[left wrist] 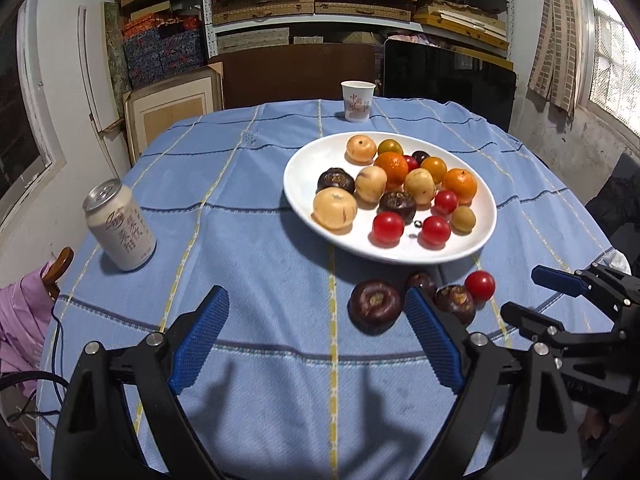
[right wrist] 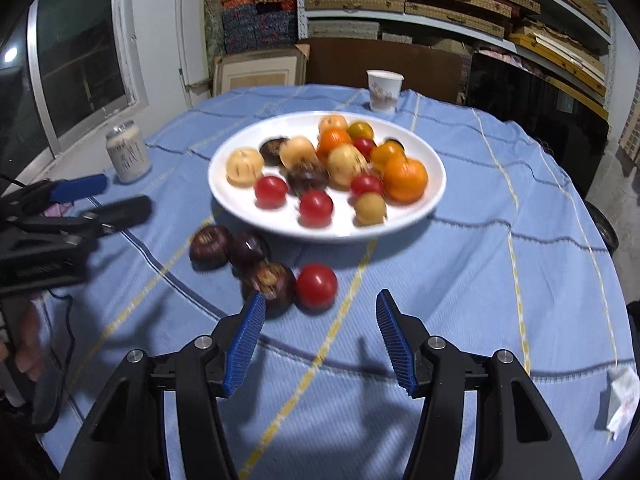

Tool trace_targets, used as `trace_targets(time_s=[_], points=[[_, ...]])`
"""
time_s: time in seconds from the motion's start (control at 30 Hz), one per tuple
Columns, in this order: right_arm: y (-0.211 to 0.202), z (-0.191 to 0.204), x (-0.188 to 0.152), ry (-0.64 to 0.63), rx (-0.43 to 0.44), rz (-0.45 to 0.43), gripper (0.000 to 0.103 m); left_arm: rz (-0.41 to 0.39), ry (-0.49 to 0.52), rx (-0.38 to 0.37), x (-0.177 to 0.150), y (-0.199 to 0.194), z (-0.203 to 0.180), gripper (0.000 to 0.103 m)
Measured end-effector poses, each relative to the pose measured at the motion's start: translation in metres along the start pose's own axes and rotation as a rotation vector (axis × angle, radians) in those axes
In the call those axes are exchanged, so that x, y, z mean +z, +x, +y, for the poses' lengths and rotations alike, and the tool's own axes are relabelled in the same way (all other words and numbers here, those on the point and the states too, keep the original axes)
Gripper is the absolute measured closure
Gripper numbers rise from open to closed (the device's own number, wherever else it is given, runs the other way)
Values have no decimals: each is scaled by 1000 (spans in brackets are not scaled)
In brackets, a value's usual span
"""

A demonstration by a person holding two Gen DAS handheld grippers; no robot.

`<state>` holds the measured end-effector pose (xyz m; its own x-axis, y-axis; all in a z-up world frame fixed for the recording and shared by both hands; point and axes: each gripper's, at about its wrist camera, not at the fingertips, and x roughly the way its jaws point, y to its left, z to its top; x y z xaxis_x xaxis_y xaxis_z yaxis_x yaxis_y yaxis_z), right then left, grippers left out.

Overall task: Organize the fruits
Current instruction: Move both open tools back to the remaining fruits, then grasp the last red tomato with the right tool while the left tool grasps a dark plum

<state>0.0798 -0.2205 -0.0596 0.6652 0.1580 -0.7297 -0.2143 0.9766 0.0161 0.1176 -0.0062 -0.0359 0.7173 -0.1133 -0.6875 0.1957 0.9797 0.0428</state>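
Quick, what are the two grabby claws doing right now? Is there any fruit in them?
Left gripper: open, holding nothing, above the tablecloth.
Right gripper: open, holding nothing, close to a red tomato.

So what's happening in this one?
A person is sorting fruit with two handheld tongs. Most of it sits on the white plate; three dark fruits and one red tomato lie on the blue tablecloth in front of it. Both the left tongs and the right tongs are open and empty, hovering near the loose fruit.
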Motion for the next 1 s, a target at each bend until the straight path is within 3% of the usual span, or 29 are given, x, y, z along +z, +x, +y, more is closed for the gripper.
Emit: trace_targets(time_s=[0.17, 0.5, 0.7, 1.0], points=[[9, -3, -6, 4, -30, 24, 44, 21, -5, 5, -11, 4, 7, 13], [37, 8, 17, -17, -86, 51, 46, 65, 46, 11, -15, 22, -5, 13], [40, -3, 19, 17, -30, 81, 49, 72, 53, 12, -14, 28, -8, 13], [52, 0, 13, -20, -58, 100, 53, 92, 31, 10, -14, 37, -5, 13]])
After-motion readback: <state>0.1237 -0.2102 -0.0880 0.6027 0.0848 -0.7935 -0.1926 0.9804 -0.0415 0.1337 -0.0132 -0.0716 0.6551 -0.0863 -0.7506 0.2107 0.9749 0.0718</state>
